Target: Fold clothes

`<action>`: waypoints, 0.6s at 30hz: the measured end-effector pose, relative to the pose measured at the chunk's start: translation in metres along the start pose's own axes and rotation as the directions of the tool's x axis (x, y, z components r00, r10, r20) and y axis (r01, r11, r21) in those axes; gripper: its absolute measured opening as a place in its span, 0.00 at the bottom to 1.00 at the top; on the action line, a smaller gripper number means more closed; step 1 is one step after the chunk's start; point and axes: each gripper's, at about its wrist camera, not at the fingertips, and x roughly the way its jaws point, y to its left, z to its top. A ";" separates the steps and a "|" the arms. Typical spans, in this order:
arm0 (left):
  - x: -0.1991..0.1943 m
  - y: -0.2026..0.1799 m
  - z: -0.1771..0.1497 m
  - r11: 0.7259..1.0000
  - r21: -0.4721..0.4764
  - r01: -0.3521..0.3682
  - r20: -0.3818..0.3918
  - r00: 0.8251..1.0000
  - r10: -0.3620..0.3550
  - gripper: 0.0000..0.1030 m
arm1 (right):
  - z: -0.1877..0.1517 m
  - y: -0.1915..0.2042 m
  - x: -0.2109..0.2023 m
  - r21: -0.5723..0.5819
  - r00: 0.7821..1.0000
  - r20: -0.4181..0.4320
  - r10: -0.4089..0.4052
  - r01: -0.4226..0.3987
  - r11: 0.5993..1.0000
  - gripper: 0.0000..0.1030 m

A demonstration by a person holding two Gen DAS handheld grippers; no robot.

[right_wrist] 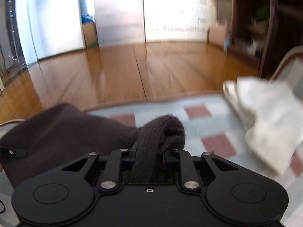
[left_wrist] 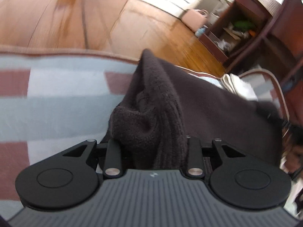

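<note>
Wooden floor (right_wrist: pixel 113 71) beyond the checked mat (left_wrist: pixel 66 109). We find the dark garment (left_wrist: pixel 208 113) over that mat, left gripper (left_wrist: pixel 151 147) and right gripper (right_wrist: pixel 149 155) each pinching its bunched edge.

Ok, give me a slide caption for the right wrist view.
Right gripper shut on a bunched dark garment above the checked cover, folded white cloth at right.

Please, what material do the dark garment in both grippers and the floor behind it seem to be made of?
The dark brown fuzzy garment looks like fleece or soft knit: matte, with a nappy surface and ribbed bunching where the left gripper and the right gripper pinch it. The orange-brown plank floor looks like varnished wood or laminate: board seams and glossy reflections.
</note>
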 end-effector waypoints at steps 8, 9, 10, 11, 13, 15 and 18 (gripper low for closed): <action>-0.026 -0.060 -0.007 0.972 0.147 -0.183 0.117 0.979 0.167 0.28 | 0.012 0.035 -0.056 -0.121 0.992 0.128 0.007 0.009 0.993 0.20; -0.029 -0.068 -0.009 0.964 0.168 -0.204 0.118 0.975 0.186 0.28 | 0.014 0.034 -0.061 -0.110 0.991 0.136 0.021 -0.006 0.994 0.20; -0.034 -0.077 -0.010 0.957 0.187 -0.221 0.120 0.972 0.201 0.28 | 0.015 0.032 -0.067 -0.100 0.989 0.143 0.035 -0.021 0.995 0.20; -0.040 -0.084 -0.009 0.954 0.197 -0.226 0.120 0.971 0.206 0.28 | 0.016 0.029 -0.072 -0.080 0.987 0.152 0.050 -0.038 0.996 0.20; -0.054 -0.100 -0.004 0.951 0.203 -0.231 0.127 0.970 0.209 0.28 | 0.018 0.021 -0.084 -0.049 0.985 0.163 0.064 -0.057 0.997 0.19; -0.064 -0.119 0.002 0.945 0.226 -0.236 0.142 0.968 0.208 0.28 | 0.019 0.012 -0.097 -0.060 0.985 0.158 0.074 -0.065 0.996 0.19; -0.079 -0.145 0.012 0.947 0.210 -0.243 0.190 0.960 0.204 0.28 | 0.022 -0.007 -0.118 -0.033 0.980 0.157 0.125 -0.122 0.992 0.19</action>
